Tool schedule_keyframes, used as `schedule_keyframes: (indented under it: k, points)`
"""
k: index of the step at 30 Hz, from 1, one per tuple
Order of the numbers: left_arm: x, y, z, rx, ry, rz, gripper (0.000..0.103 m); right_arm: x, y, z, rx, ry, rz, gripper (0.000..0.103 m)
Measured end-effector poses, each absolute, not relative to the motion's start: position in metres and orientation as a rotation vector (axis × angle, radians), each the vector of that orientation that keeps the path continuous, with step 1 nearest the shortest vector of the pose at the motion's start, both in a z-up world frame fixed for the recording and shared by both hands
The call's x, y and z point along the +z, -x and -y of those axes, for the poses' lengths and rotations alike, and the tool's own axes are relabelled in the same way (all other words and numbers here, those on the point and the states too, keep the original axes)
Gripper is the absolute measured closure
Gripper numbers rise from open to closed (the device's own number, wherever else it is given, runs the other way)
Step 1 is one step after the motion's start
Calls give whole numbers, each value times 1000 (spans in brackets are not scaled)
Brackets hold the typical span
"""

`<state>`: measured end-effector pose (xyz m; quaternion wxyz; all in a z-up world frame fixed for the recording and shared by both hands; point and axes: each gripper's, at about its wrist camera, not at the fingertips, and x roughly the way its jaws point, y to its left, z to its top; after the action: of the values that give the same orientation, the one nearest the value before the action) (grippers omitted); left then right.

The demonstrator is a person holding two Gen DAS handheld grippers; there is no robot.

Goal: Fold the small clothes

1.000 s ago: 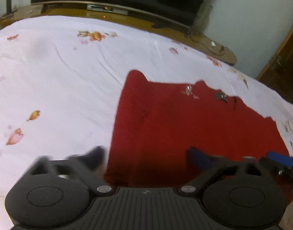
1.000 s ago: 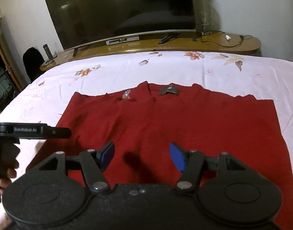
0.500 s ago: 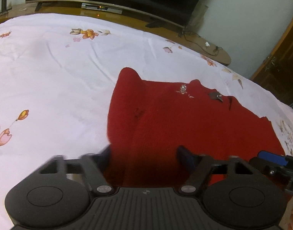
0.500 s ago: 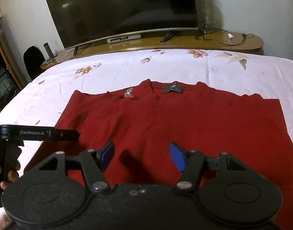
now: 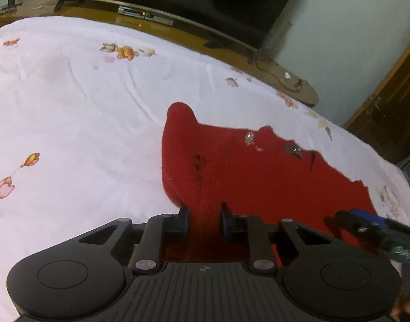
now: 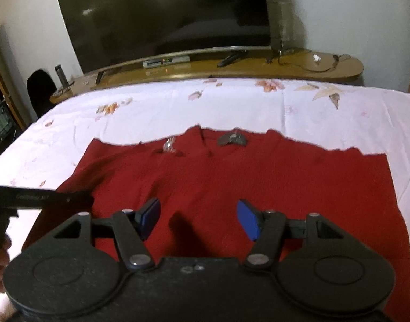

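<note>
White floral bedsheet (image 6: 231,102) carries a red sweater (image 6: 258,182), spread nearly flat, no fold made yet. Left claw (image 5: 203,221) has just closed, clamped on a bunched ridge at its near-left edge; right claw (image 6: 199,218) hangs apart above the cloth, gripping nothing.

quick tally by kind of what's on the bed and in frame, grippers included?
Red garment: 1
Grippers: 2, the left gripper with jaws just closed on a raised fold of the garment, the right gripper with jaws open above it
Floral bedsheet: 1
Television: 1
Total: 5
</note>
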<state>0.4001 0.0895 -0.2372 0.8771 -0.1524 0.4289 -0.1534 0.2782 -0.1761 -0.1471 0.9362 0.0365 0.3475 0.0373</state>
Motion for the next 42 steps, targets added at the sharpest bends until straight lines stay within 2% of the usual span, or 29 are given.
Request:
schedule_keyframes:
  k: [3, 6, 10, 16, 18, 22, 28, 34, 42]
  points:
    - [-224, -397, -85, -351, 329, -861, 83, -171, -292, 176, 24, -14, -819, 40]
    - [-208, -394, -73, -416, 355, -837, 83, -174, -291, 175, 34, 14, -804, 38]
    - [-194, -395, -41, -513, 353, -828, 83, -157, -281, 199, 66, -190, -741, 39]
    - [-198, -398, 23, -623, 339, -868, 84, -144, -263, 241, 56, -343, -709, 39]
    - [-206, -397, 46, -656, 323, -901, 92, -142, -254, 260, 35, -389, -696, 39]
    - [-217, -392, 71, -636, 261, -929, 91, -147, -239, 289, 43, -519, -700, 37]
    - [-181, -376, 59, -641, 238, -884, 91, -154, -231, 305, 50, -630, -703, 35]
    - [-153, -362, 12, -578, 296, -829, 91, -147, -244, 284, 117, -596, -719, 34]
    - [-188, -356, -19, -457, 237, -886, 91, -150, -264, 246, 208, -596, -789, 31]
